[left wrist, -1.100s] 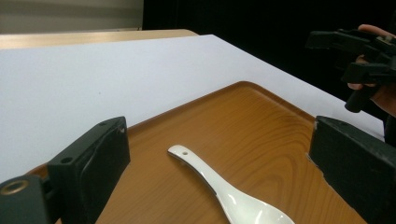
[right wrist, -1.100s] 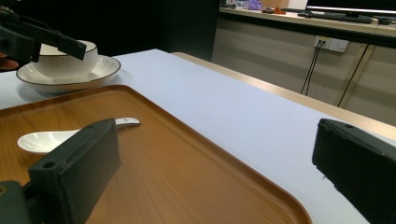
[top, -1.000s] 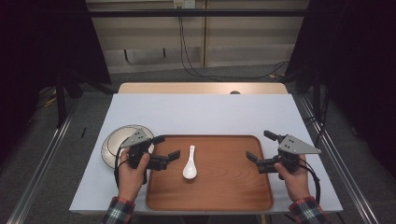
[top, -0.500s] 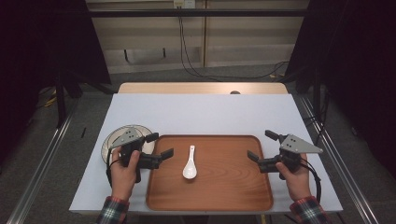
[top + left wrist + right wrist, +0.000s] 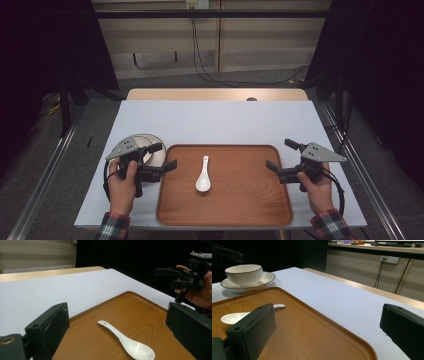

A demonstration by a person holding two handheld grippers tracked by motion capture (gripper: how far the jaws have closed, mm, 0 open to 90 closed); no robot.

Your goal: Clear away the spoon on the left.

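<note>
Tray (image 5: 250,210): spoon (image 5: 203,175) handle away.

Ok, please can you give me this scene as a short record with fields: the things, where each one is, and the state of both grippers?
tray: wooden tray on the white table
spoon: white spoon lying in the tray, left of its middle, untouched
bowl: white bowl standing on a plate, left of the tray
left gripper: left gripper open, at the tray's left edge
right gripper: right gripper open, at the tray's right edge

High view looks down from above; both gripper views sit low, close, facing inward, sharing tray (image 5: 225,200) (image 5: 140,315) (image 5: 299,327) and spoon (image 5: 203,175) (image 5: 127,342) (image 5: 234,316).
</note>
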